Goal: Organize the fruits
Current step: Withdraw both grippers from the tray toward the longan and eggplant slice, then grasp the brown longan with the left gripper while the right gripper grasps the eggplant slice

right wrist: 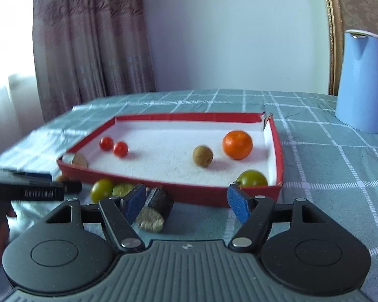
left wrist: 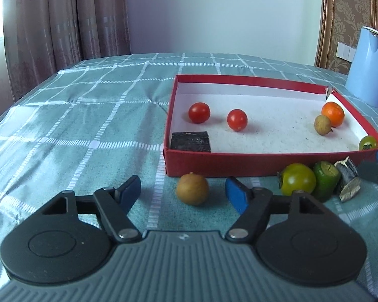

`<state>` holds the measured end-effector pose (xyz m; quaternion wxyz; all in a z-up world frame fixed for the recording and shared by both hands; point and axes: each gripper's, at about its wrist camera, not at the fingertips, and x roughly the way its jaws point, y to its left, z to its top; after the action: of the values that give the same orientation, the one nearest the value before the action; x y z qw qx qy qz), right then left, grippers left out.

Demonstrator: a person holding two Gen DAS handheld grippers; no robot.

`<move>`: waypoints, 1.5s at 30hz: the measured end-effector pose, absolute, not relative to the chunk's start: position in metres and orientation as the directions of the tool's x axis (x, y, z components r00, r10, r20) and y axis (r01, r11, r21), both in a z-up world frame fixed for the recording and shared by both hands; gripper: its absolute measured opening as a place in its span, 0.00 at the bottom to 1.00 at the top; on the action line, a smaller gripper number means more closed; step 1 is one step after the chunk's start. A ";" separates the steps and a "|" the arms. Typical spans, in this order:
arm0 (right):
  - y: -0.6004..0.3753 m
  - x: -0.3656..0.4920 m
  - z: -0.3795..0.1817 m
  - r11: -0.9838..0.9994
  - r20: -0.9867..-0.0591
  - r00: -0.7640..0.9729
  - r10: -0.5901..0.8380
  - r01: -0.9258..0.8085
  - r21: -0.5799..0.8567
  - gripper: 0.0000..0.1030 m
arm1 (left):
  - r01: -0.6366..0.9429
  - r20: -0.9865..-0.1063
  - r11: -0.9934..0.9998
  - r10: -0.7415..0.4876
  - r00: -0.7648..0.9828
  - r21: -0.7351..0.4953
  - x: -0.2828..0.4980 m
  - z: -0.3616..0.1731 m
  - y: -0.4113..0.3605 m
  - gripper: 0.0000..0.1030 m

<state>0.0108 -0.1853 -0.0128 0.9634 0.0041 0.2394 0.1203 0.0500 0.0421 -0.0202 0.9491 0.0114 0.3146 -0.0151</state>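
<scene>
left tongs point(left wrist: 182, 192): spread, with the small brown fruit point(left wrist: 192, 188) sitting between the blue pads. Neither pad touches it yet, so nothing is pinched. I line up this way so the close catches it from both sides.

right tongs point(right wrist: 184, 202): also spread and empty. The bark-covered log chunk point(right wrist: 155, 210) lies just beside my left pad, more in front of it than between the two.

box point(left wrist: 239, 162): red, shallow, white inside, on the counter point(left wrist: 88, 115) right behind the loose fruit. My guess is it's where everything goes, hence the short hop.

already in the box: two red tomatoes point(left wrist: 199, 112) on the left, an orange point(left wrist: 333, 113) and a second brown fruit point(left wrist: 322, 124) on the right, a green tomato point(left wrist: 368, 143) in the near right corner, and a dark block point(left wrist: 191, 141) in the near left corner.

still outside: a green tomato point(left wrist: 298, 179), a green chunk point(left wrist: 326, 180) and the log piece, bunched against the box's front wall.

in the way: that front wall stands between the brown fruit and the box floor, so I reckon it needs a lift over. The two tongs are close together near the cluster and could bump.

around: blue kettle point(right wrist: 360, 80) far right, curtains point(left wrist: 63, 25) behind.
</scene>
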 end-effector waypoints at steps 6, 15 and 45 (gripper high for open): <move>-0.183 0.008 -0.014 0.973 -0.451 0.865 0.221 -0.227 0.042 0.69 | 0.037 -0.599 0.999 -0.023 0.801 0.012 0.051 -0.019 0.042 0.70; -0.176 0.005 -0.014 0.974 -0.457 0.870 0.188 -0.223 -0.024 0.75 | 0.053 -0.588 0.999 -0.035 0.808 0.013 0.048 -0.018 0.040 0.82; -0.164 0.025 -0.025 0.955 -0.560 0.784 0.267 -0.295 0.042 0.47 | 0.112 -0.591 0.994 -0.100 0.801 -0.017 0.043 -0.018 0.041 0.42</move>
<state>0.0245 -0.1644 -0.0252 0.9443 -0.0236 0.2927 0.1488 0.0434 0.0410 -0.0179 0.9488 0.0093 0.3106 -0.0559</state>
